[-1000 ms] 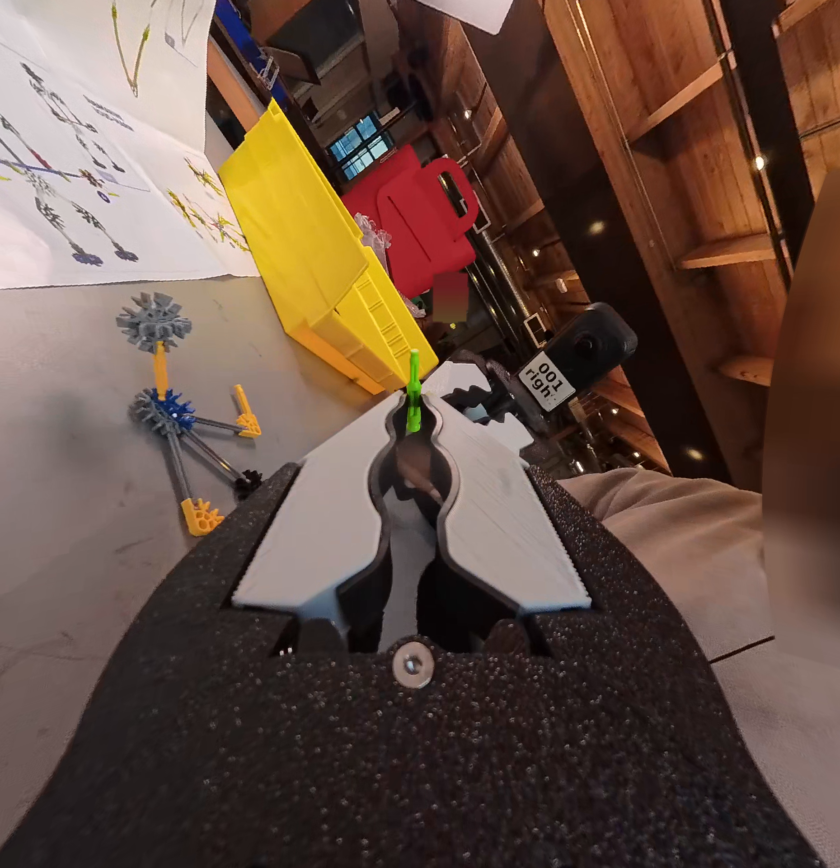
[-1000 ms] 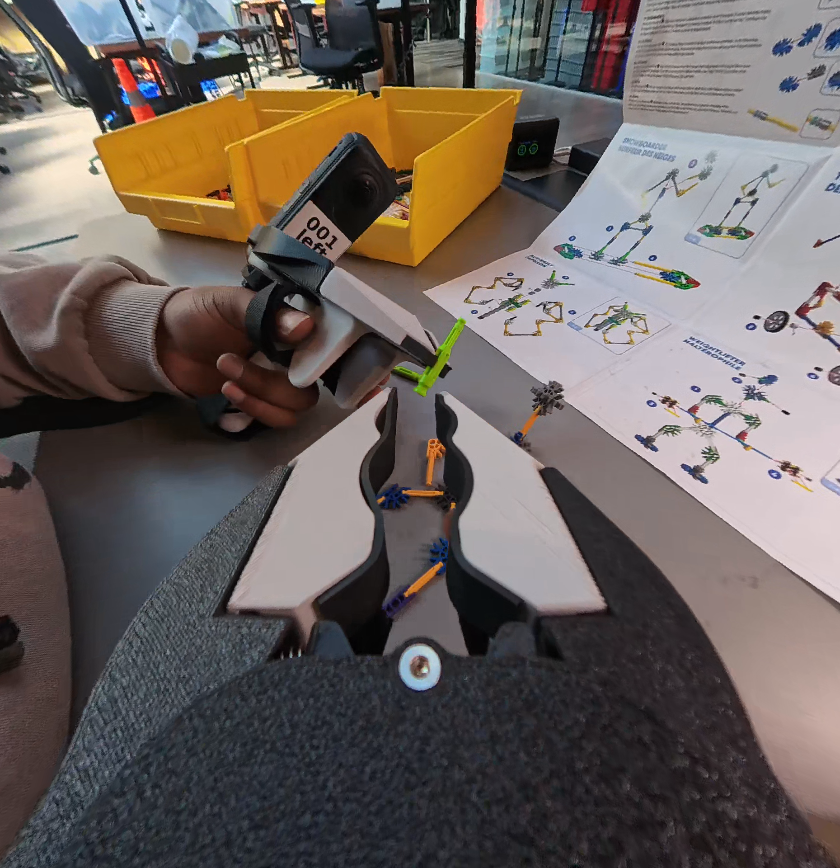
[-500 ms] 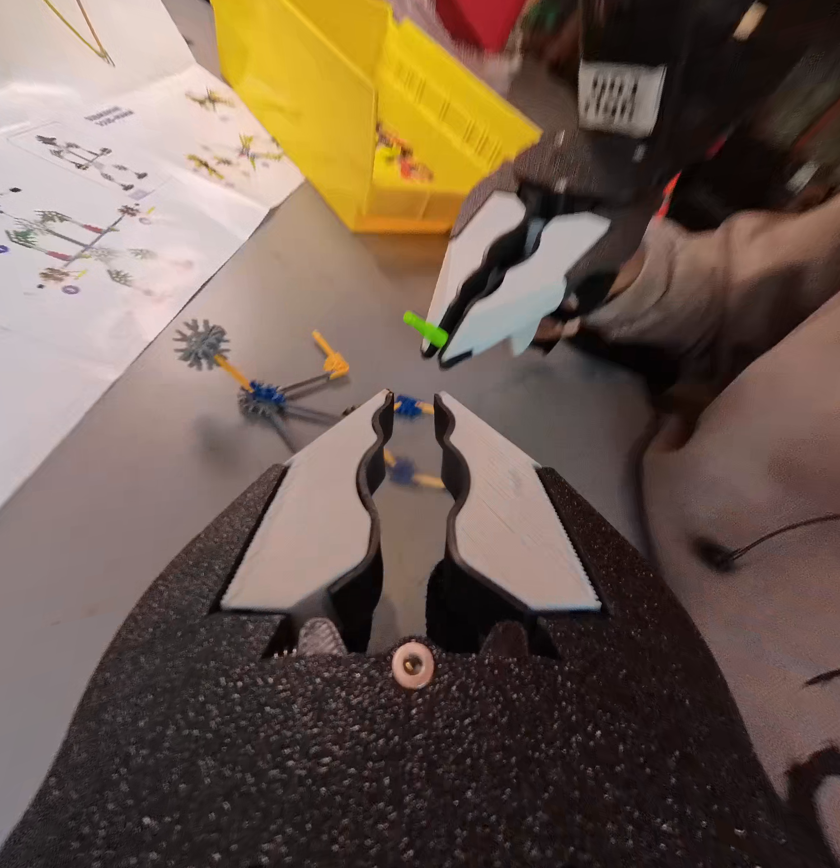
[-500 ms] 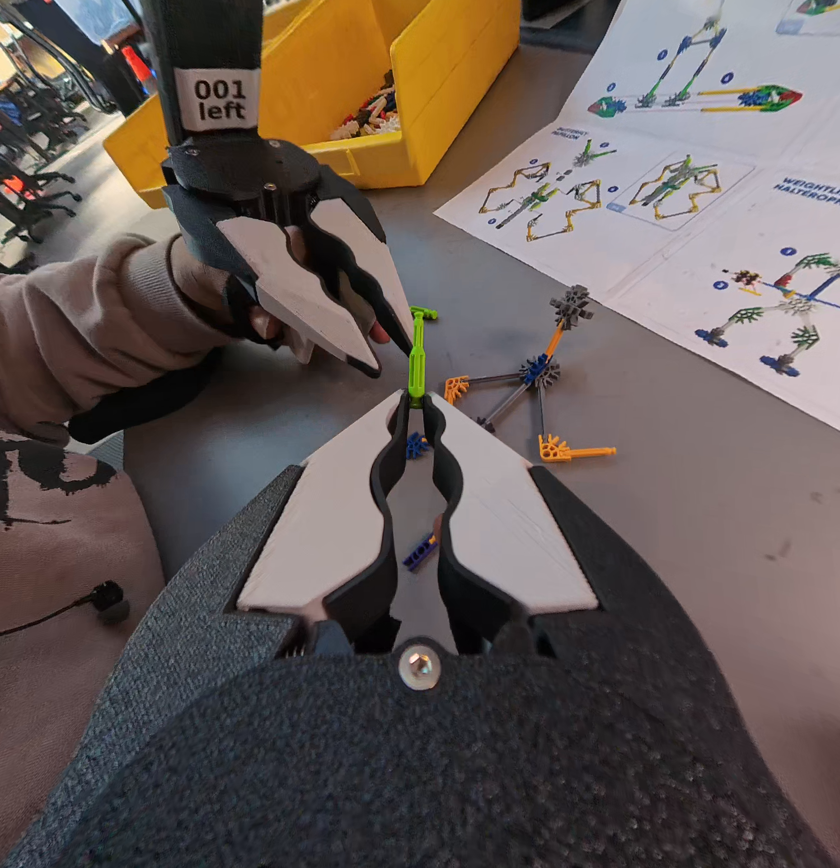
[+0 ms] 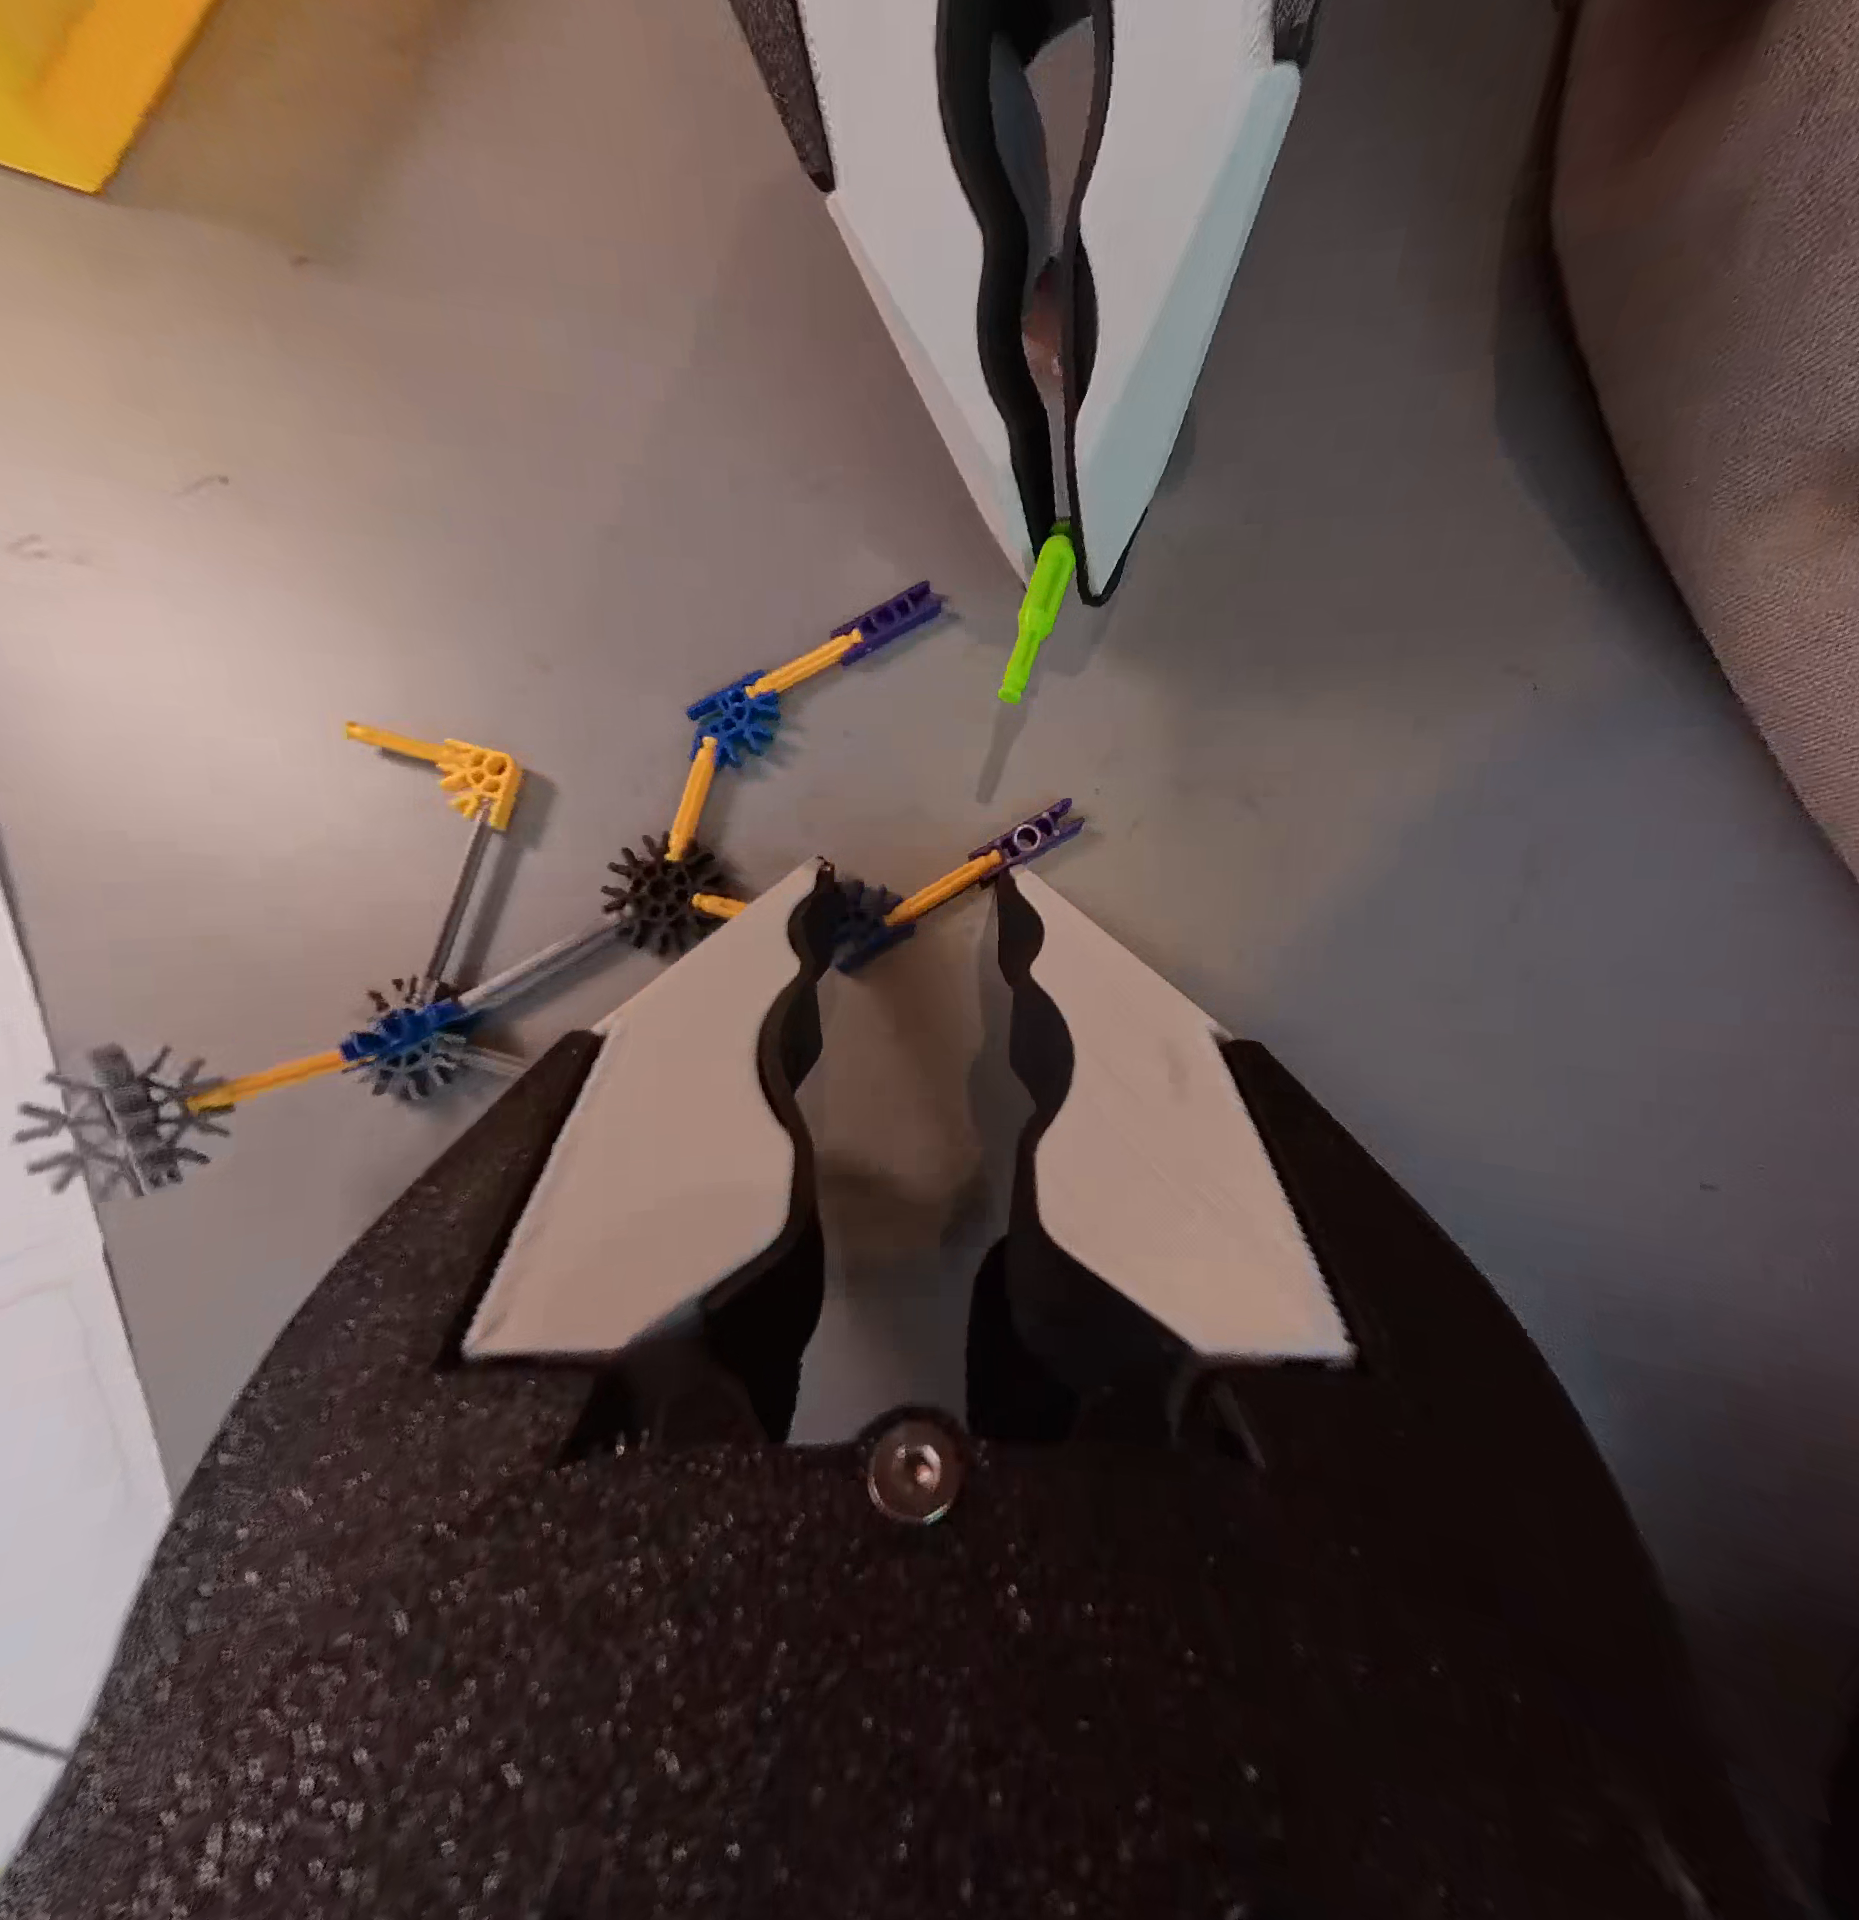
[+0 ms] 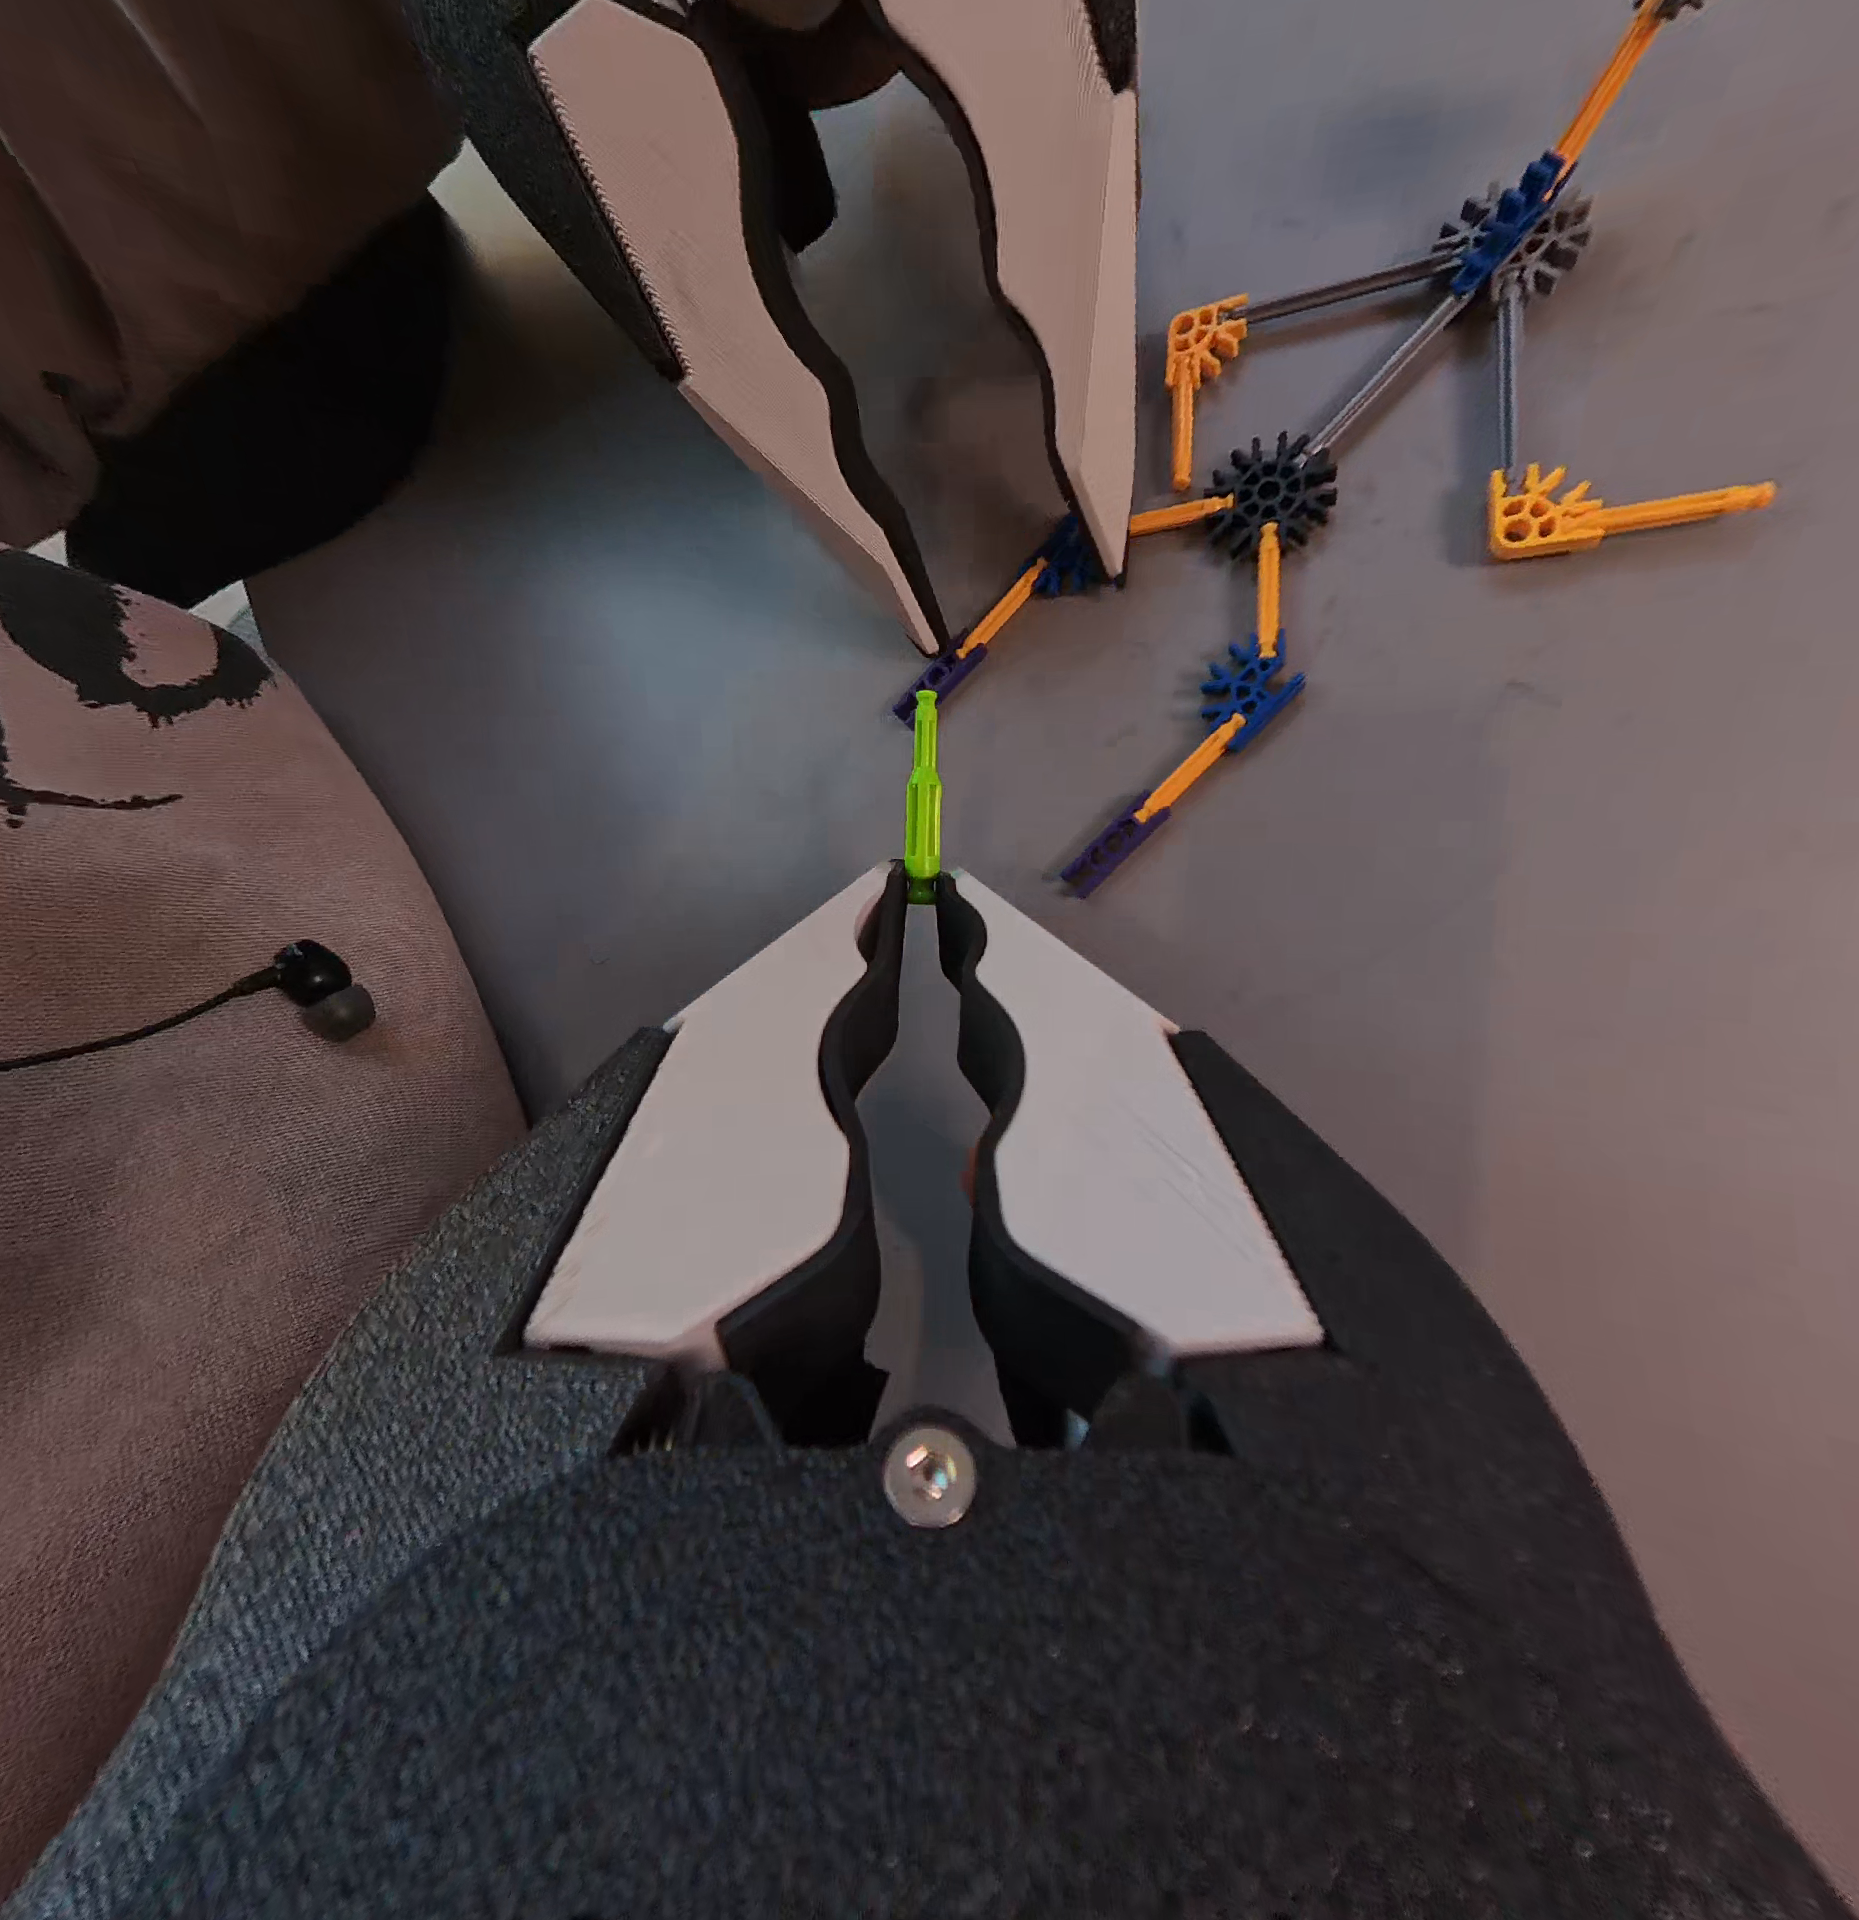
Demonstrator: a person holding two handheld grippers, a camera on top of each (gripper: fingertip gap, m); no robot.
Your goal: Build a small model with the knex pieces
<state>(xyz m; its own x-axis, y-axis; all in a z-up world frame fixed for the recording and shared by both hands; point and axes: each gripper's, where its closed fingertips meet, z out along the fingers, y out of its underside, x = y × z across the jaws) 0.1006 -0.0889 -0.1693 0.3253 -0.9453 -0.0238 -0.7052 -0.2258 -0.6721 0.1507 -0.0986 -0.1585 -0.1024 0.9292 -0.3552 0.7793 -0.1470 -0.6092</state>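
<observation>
The right gripper (image 6: 923,878) is pinching a small green rod (image 6: 923,790) above the grey table (image 6: 1527,935). The left gripper (image 5: 909,878) is open, its tips straddling a blue connector (image 5: 865,925) of the toy figure (image 5: 655,894). Only the right wrist view is showing an earbud (image 6: 322,987); the yellow bin (image 5: 63,83) is cut off.

Green rod pinched; toy figure straddled.
The right gripper (image 6: 921,883) clamps a short green rod (image 6: 923,795) above the grey table (image 6: 1527,935). The left gripper (image 5: 909,883), jaws apart, straddles the rod-and-connector figure's (image 5: 663,891) blue connector (image 5: 865,925).
</observation>
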